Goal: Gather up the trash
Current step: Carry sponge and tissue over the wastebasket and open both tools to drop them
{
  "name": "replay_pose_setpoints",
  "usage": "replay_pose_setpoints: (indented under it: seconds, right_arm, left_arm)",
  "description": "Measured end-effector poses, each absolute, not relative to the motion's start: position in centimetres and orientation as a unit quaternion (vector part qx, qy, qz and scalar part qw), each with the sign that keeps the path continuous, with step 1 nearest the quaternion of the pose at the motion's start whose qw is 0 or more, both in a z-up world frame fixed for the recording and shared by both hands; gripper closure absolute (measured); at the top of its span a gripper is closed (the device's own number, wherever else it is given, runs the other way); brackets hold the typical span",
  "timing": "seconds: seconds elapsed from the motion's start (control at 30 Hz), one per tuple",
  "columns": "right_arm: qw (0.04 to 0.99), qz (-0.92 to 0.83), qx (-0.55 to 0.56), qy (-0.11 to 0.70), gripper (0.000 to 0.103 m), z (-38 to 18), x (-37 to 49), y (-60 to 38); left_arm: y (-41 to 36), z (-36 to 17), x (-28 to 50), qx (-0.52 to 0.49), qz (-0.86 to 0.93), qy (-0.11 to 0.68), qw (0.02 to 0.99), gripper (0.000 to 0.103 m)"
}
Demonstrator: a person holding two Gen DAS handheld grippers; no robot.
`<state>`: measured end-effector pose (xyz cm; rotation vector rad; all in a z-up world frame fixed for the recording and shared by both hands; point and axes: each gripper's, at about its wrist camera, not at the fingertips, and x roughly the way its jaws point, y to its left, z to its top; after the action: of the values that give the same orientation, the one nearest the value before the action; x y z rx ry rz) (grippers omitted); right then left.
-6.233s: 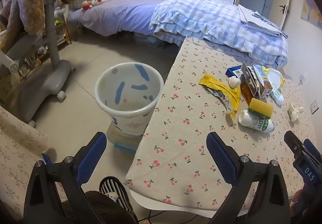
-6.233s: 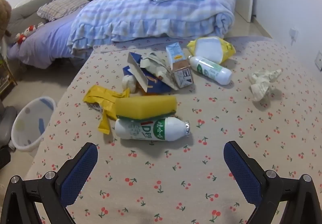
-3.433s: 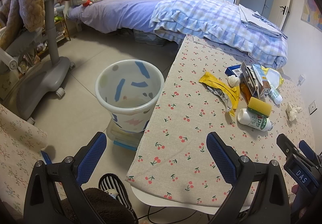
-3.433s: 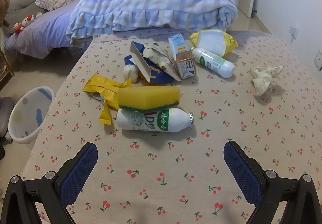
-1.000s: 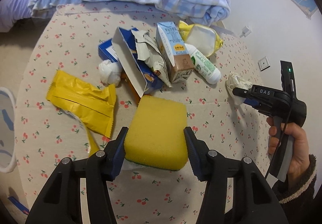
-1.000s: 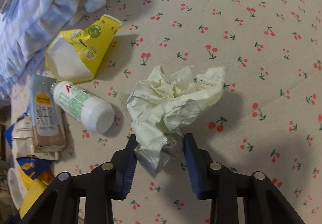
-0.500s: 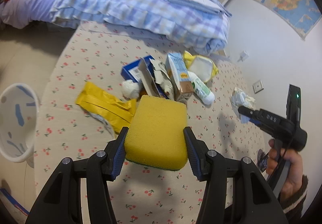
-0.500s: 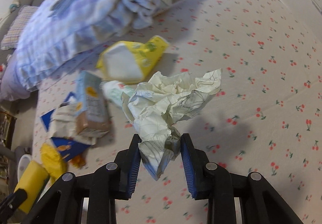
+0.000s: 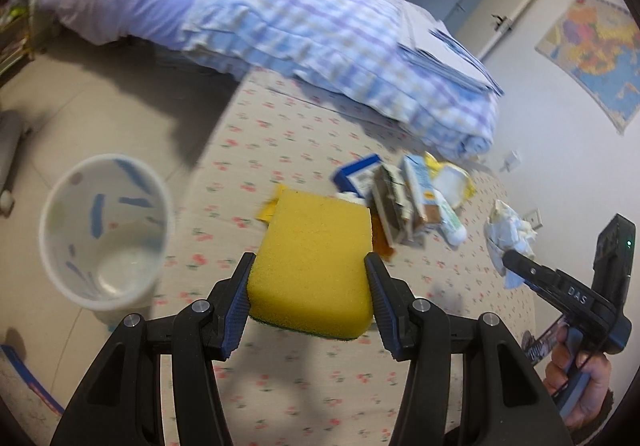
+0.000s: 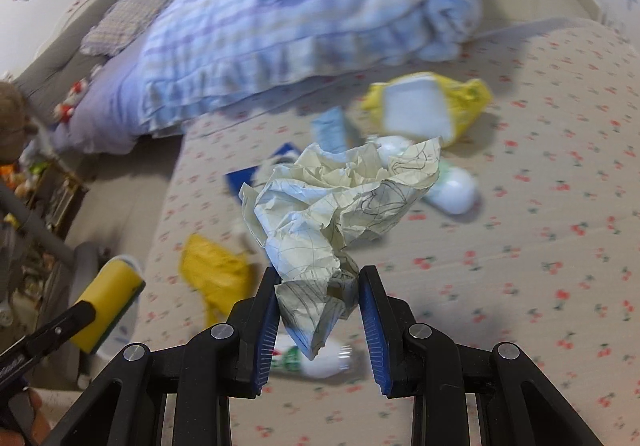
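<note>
Gripping yellow sponge [image 9: 314, 262] between both pads – left gripper [image 9: 307, 296], raised above cherry-print tablecloth [image 9: 280, 378]. Clamped on crumpled paper [image 10: 340, 205] – right gripper [image 10: 318, 310], also held off table, approx. level w/ left. Below-left on floor: white trash bin [image 9: 104, 238], just beside table edge. Mid-table: remaining litter – yellow wrapper [image 10: 214, 272], white bottle [image 10: 454, 189], milk carton [image 9: 418, 189], blue box [image 9: 358, 171], yellow pouch [image 10: 430, 111]. Beyond table: bed w/ plaid blanket [image 9: 340, 41].

I see a yellow sponge [image 9: 316, 262], cream scribbled paper [image 10: 340, 205], a cherry-print tablecloth [image 9: 280, 133] and, at nine o'clock, a white blue-flecked bin [image 9: 102, 238].
</note>
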<state>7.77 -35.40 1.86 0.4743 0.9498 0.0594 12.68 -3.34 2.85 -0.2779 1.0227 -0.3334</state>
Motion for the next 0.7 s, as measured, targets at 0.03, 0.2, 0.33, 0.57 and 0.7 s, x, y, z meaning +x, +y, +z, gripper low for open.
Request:
replay_pose_setpoints:
  seconds: [0.03,0.2,0.33,0.57,0.7]
  right_arm:
    - [0.862,0.035,0.224,0.454,0.068,1.9,8.0,-34.6]
    - [0.860,0.066,0.213,0.458,0.068,1.7,9.0,-30.7]
    - [0.860,0.090,0.203,0.460,0.068,1.6,9.5,-27.7]
    - [0.853,0.130,0.189,0.468,0.068,1.0,10.8,-22.1]
    - [0.849,0.150,0.179,0.473,0.068,0.2,11.7,-19.3]
  left_arm:
    - [-2.6,2.8,12.6,-0.134,-0.153,0.484,0.851,0.047]
    - [2.3,2.2,12.6,-0.152,-0.118,0.475,0.859,0.047]
    - [6.3,1.7,12.7,-0.176,-0.093,0.471,0.860,0.047]
    - [10.9,0.6,13.3,-0.196,-0.057,0.461,0.863,0.047]
    - [12.7,-0.1,13.7,-0.206,-0.044,0.444,0.871,0.046]
